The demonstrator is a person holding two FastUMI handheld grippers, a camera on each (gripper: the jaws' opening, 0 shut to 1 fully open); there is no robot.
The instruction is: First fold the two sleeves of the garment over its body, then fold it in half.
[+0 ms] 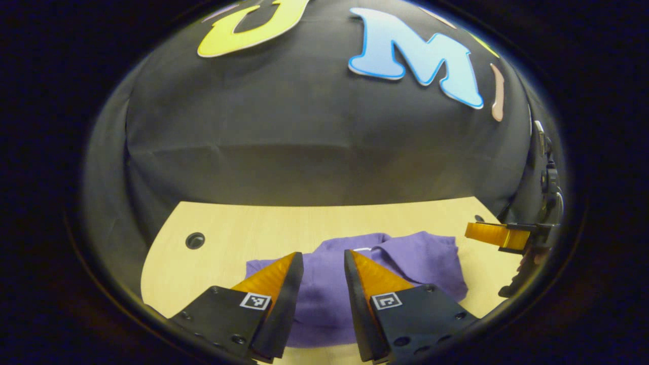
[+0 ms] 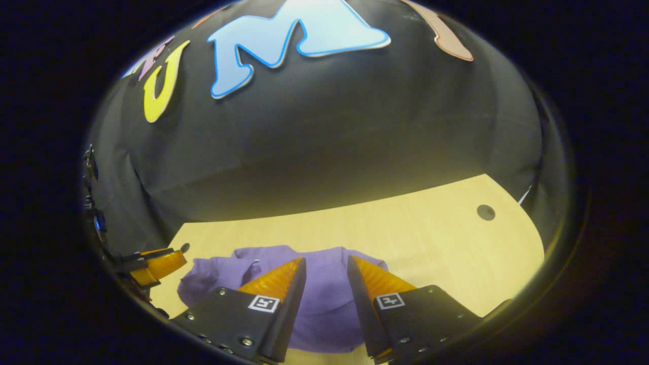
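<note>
Purple garment (image 1: 405, 263) lies on the light wood bench (image 1: 284, 228), already bunched into a compact heap — collar and a small white tag facing the booth wall, no sleeve spread out flat. In the right gripper view the same garment (image 2: 223, 274) sits toward the bench's near left, with bare wood running off to the right.

Left hand-held gripper (image 1: 323, 256) hovers above the garment's near half, fingers parted by a narrow gap, purple cloth visible between them but nothing pinched. Right hand-held gripper (image 2: 326, 261) likewise hovers over the cloth, fingers a little apart, holding nothing. Each one also shows at the other view's edge, off the garment's side, jaws there too blurred to judge.

Handling, as a judgement: light knit, soft and limp, no stiffness of its own — it will drape and sag from any single pinch, and layers will drag along together. Not slippery, not fragile. Creases and rumpled folds suggest it holds no shape unless smoothed.

Where to take hold: best at an edge rather than the middle of the heap — a hem corner or shoulder seam, one layer pair per gripper, both sides lifted together so the fold lands square. Whether the sleeves already lie folded under the top layer I cannot tell; the heap hides them.

Small dark grommet hole (image 1: 194, 240) in the bench, far left corner, well apart from the cloth.
</note>
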